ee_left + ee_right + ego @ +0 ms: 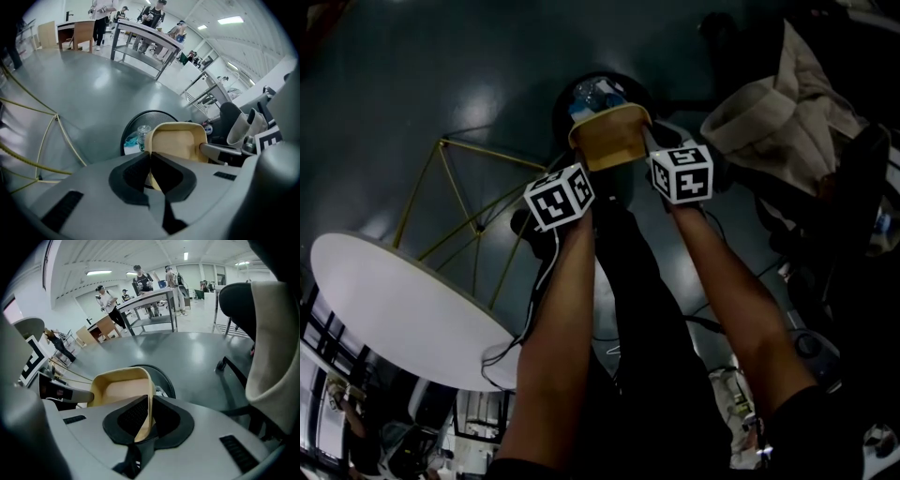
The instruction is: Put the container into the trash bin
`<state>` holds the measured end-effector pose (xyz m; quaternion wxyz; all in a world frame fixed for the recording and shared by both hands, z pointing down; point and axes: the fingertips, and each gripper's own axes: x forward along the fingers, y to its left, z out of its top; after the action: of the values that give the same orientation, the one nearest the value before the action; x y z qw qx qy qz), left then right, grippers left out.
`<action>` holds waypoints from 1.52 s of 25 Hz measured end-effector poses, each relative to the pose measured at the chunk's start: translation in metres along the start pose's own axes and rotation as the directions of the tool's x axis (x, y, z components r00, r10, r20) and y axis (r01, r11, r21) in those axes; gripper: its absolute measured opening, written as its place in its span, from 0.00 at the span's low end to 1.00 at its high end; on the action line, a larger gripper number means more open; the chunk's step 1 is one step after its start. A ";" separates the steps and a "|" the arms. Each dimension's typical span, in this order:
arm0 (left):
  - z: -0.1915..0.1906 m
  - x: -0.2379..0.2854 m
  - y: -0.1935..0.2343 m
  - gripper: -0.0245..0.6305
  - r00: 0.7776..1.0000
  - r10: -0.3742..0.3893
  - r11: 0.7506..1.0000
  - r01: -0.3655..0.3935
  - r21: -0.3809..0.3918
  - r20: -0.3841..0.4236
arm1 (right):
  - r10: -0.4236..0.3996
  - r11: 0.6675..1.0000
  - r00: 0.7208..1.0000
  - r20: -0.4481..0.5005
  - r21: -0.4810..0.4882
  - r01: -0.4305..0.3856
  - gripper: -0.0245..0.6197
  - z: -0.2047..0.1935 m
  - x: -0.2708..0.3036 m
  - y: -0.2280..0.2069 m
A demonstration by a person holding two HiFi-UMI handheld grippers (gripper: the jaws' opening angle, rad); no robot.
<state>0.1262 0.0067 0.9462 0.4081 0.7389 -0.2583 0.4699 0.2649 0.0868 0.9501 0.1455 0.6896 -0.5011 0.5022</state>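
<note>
Container held over trash bin, both grippers engaged.
The tan container (609, 139) hangs directly above the trash bin (560, 111). The left gripper (150, 165) and right gripper (144, 420) each have their jaws clamped on an opposite rim wall. It is judged light, thin-walled and slightly flexible, so the rim walls are the sound hold.

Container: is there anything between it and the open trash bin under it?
Nothing visible. The container, pinched at opposite rims by the left gripper and the right gripper, hangs over the open mouth of the bin. A bottle already lies inside the bin and does not seem to block it.
</note>
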 end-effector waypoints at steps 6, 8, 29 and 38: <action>-0.007 0.023 0.009 0.06 1.000 0.000 1.000 0.000 0.011 -0.014 | 0.006 1.000 1.000 -0.004 -0.020 -0.007 0.13 -0.016 0.018 -0.003; -0.011 0.029 0.012 0.06 1.000 0.010 1.000 -0.009 0.023 -0.018 | 0.006 1.000 1.000 -0.001 -0.029 -0.006 0.13 -0.020 0.023 -0.004; -0.022 0.026 0.018 0.22 0.998 0.064 0.995 -0.064 0.081 0.000 | -0.022 0.994 1.000 -0.012 -0.107 0.021 0.24 -0.031 0.018 0.005; -0.008 -0.038 -0.050 0.18 0.998 -0.064 0.997 0.063 0.041 0.017 | 0.024 0.992 0.999 0.040 -0.126 -0.019 0.25 0.016 -0.045 0.054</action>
<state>0.1441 0.0401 0.8953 0.4055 0.7591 -0.2288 0.4550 0.2285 0.0758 0.8884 0.1728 0.6839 -0.5421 0.4567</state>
